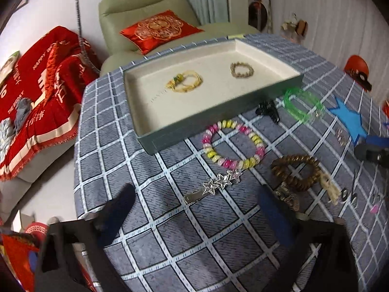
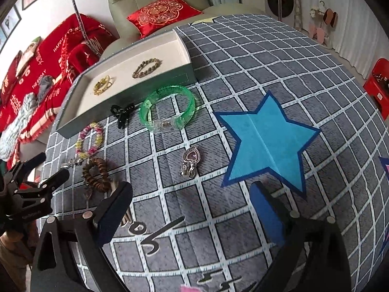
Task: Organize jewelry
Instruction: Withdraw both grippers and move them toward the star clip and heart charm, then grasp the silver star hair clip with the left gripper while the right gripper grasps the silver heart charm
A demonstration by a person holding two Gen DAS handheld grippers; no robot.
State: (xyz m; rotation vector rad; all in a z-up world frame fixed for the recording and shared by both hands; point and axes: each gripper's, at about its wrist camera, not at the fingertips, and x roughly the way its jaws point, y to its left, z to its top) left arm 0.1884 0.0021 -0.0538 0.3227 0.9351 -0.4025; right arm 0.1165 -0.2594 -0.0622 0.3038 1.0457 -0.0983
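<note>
Both tongs spread wide over the table, gripping nothing.

The left gripper [image 1: 197, 209] hangs just below the star hair clip [image 1: 214, 187], whose long axis runs lower left to upper right mid-frame; the right gripper [image 2: 192, 204] hangs below the heart pendant [image 2: 190, 161].

We see the right gripper [image 2: 192, 205]: black angular frame, silver round screws, dark blue fingers [image 2: 263, 209]. Our left gripper [image 1: 197, 209] matches, black with blue pads.
</note>
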